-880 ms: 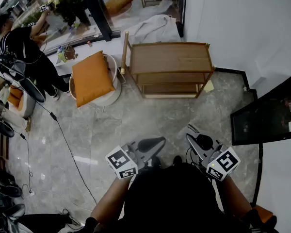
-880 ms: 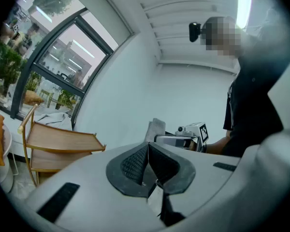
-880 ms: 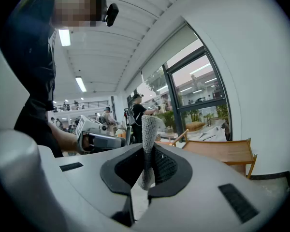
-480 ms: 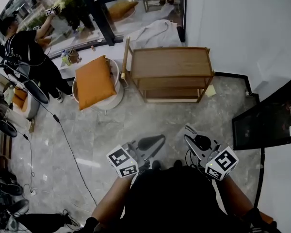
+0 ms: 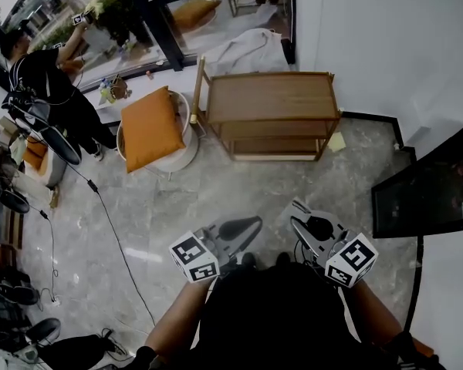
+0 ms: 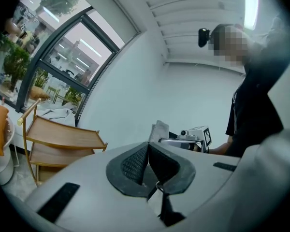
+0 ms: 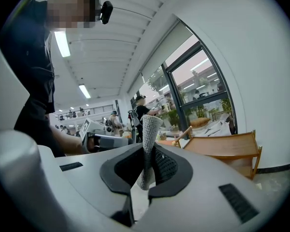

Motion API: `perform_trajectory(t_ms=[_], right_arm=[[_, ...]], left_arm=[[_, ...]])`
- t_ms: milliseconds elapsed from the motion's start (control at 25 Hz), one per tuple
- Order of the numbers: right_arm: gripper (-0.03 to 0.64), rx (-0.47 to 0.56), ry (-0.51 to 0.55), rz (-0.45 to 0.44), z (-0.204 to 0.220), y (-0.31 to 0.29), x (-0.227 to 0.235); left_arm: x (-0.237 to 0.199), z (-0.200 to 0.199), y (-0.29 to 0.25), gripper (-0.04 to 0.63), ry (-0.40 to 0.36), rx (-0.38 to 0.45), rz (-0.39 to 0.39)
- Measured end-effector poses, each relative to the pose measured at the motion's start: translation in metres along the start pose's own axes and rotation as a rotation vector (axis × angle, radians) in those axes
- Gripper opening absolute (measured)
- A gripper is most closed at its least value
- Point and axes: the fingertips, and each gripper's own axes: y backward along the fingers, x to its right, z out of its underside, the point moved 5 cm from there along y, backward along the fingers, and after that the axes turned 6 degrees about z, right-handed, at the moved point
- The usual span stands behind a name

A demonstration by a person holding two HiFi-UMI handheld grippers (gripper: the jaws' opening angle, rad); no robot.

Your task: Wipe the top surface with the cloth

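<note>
A wooden shelf unit [image 5: 270, 95] stands on the floor ahead, against the white wall; its top is bare. It also shows in the left gripper view [image 6: 63, 137] and the right gripper view [image 7: 227, 146]. Both grippers are held close to my body, well short of the shelf. My right gripper [image 5: 309, 226] is shut on a grey cloth [image 7: 149, 139], which sticks up between its jaws. The cloth's tip [image 6: 159, 129] shows from the left gripper view too. My left gripper [image 5: 243, 226] is shut with nothing in it.
An orange cushion [image 5: 147, 126] lies on a round white stool left of the shelf. A black screen [image 5: 436, 183] stands at the right. A person [image 5: 46, 83] stands at far left, and a cable [image 5: 108, 230] runs across the marble floor. A white sheet [image 5: 247, 48] lies behind the shelf.
Both grippers have stayed near my body, shifting only slightly. The right gripper still holds the cloth. The head view has moved a little.
</note>
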Motion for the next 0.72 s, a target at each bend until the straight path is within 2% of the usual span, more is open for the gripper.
perform_trajectory(t_ms=[200,400,600,720], right_arm=[[0.037,-0.017,-0.005,0.009,0.006,0.010,0.017],[0.037,-0.054,-0.062,0.113,0.022,0.018,0.044],[0.037,-0.049,-0.086,0.134,0.022,-0.003,0.063],[0.037,-0.053,-0.080,0.147,0.014,-0.024,0.077]], left_arm=[[0.002,0.009,-0.013,0.012,0.009,-0.017,-0.047],[0.001,0.021,-0.024,0.012,0.036,-0.048,-0.056],[-0.033,0.021,-0.028,0.012,0.069,-0.050,-0.061],[-0.061,0.014,-0.035,0.012,0.063,-0.055,-0.050]])
